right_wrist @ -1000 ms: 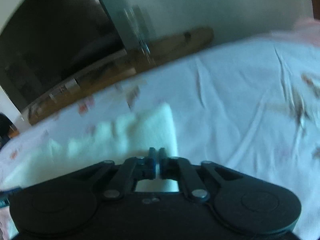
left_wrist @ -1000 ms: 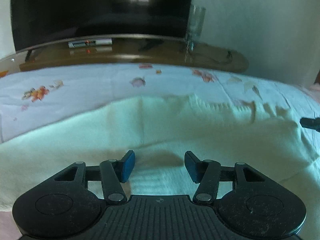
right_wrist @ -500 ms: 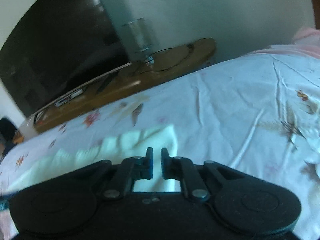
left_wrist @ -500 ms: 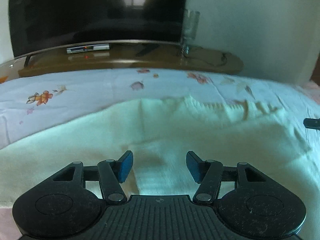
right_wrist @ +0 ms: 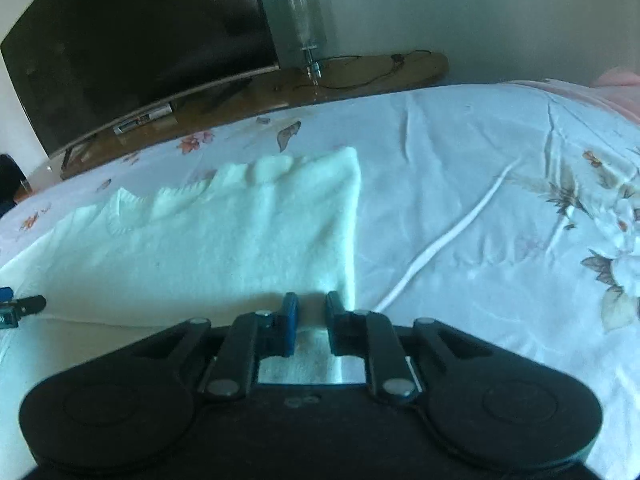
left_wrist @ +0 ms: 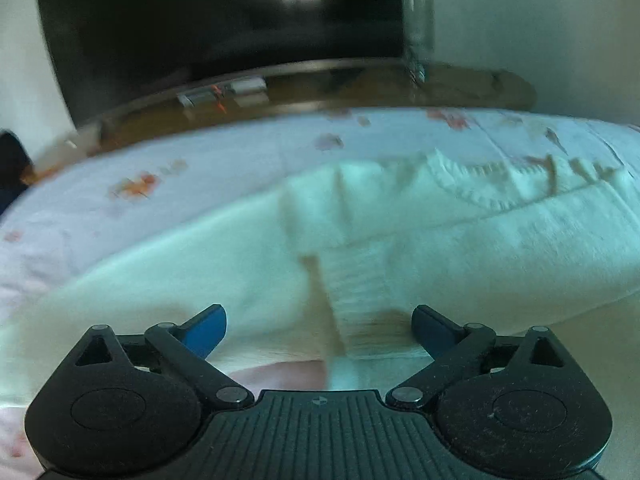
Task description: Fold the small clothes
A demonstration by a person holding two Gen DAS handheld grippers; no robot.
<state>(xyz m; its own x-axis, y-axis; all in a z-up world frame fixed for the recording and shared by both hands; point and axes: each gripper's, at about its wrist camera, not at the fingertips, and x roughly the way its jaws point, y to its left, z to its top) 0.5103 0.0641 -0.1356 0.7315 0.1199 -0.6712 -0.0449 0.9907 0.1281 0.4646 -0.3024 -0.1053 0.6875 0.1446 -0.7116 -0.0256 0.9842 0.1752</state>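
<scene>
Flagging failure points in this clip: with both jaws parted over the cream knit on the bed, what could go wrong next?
The cream sweater is released; its scalloped far edge lies uneven, so the fold may end up crooked. The left gripper, jaws just opened wide, could drag the ribbed cuff when withdrawing. The right gripper, just opening, may snag the near corner.

Dark TV screen (right_wrist: 136, 40) on curved wooden stand (right_wrist: 360, 72); pale wall (right_wrist: 480, 8); floral bedsheet (right_wrist: 500, 200).
</scene>
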